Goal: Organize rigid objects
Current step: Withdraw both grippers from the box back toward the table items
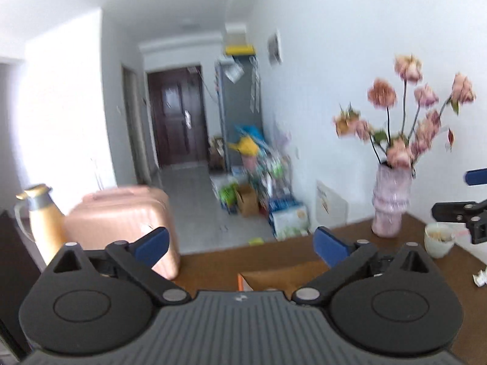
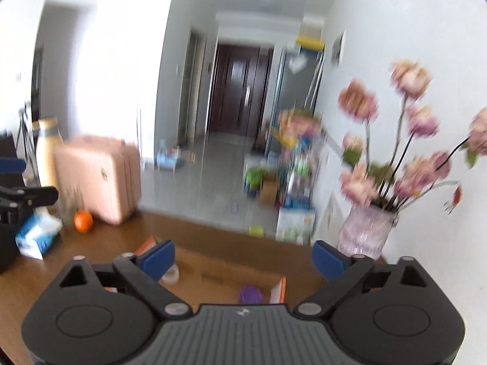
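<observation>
An open cardboard box with orange edges lies on the brown table below my right gripper. Inside it I see a purple ball and a roll of clear tape. My right gripper is open and empty, raised above the box. My left gripper is open and empty too, above the box's corner. The right gripper shows at the right edge of the left wrist view, and the left gripper at the left edge of the right wrist view. Both views are blurred.
An orange, a blue-white tissue pack and a yellow jug stand at the table's left. A pink vase of flowers and a white cup stand at the right by the wall. A pink suitcase stands beyond the table.
</observation>
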